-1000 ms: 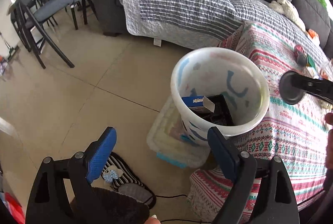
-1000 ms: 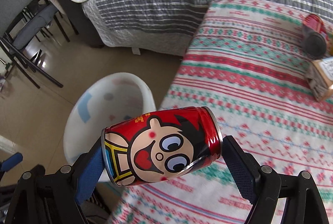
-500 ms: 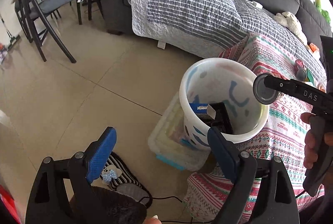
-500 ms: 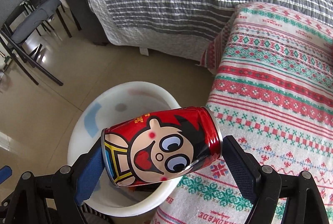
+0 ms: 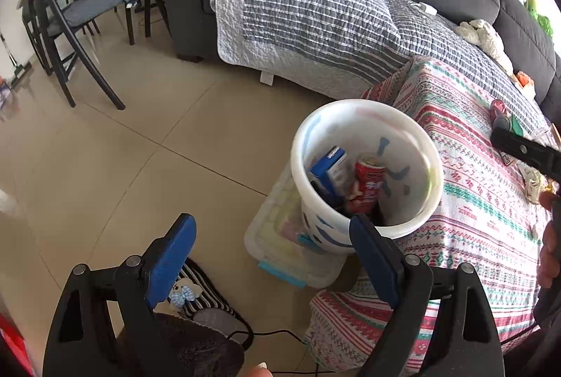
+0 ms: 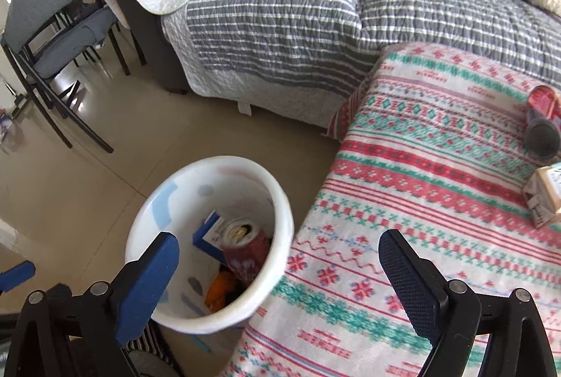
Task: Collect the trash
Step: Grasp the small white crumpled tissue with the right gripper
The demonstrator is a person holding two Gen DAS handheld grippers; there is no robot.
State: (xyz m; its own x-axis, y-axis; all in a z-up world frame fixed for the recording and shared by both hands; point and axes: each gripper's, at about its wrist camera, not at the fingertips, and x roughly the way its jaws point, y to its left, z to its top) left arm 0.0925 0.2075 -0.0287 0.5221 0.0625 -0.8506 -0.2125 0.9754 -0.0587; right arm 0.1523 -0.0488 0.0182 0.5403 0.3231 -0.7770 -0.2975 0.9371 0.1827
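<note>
A white bin (image 5: 368, 117) (image 6: 284, 208) stands beside the table with the patterned cloth (image 6: 438, 208). Inside it lie a red can (image 5: 370, 180) (image 6: 245, 244) and a blue-and-white box (image 5: 331, 166) (image 6: 210, 228). My right gripper (image 6: 277, 275) is open and empty, above the bin's right rim and the table edge. My left gripper (image 5: 270, 258) is open and empty, low beside the bin. On the table lie another red can (image 6: 541, 117) and a small carton (image 6: 545, 198).
A clear plastic storage box (image 5: 280, 237) sits under the bin. A grey sofa with a striped quilt (image 5: 315, 16) stands behind. Chairs (image 5: 77, 16) stand at the far left. A striped slipper (image 5: 200, 300) and a cable lie on the tiled floor.
My right gripper opened and let go of the red can, which now lies in the bin. The right gripper has drawn back toward the table. The left gripper stayed open.
</note>
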